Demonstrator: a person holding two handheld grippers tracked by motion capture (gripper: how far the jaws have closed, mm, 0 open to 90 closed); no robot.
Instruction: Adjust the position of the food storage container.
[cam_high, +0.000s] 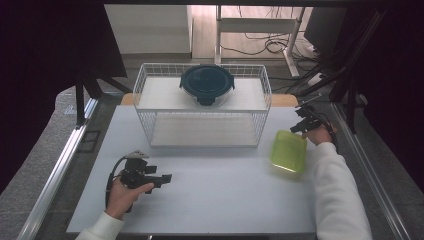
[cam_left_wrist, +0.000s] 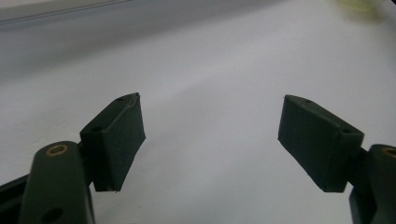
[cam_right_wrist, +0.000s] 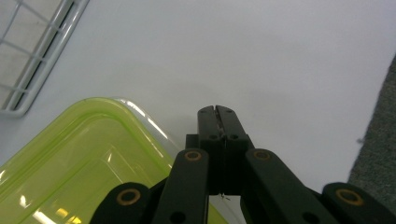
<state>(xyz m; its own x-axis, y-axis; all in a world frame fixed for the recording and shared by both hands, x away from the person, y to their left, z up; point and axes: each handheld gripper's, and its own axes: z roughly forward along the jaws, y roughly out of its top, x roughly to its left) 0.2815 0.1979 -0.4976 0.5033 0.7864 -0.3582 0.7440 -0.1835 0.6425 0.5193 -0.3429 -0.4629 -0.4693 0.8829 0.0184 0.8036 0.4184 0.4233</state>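
Left claw (cam_left_wrist: 212, 140) gapes wide; right claw (cam_right_wrist: 218, 111) closed.

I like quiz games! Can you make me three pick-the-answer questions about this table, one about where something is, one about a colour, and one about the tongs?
1. Where is the round container with the dark lid?
A. on top of the white wire rack
B. on the table by the left hand
C. under the rack

2. What colour is the box lid lying on the table?
A. red
B. yellow-green
C. blue

3. How are the left tongs?
A. shut on a spoon
B. shut with nothing in them
C. wide open with nothing between them

Answers:
1 A: it sits on the rack's upper shelf in the high view.
2 B: it shows yellow-green in the high view and the right gripper view.
3 C: the left gripper view shows the two pads far apart over bare table.
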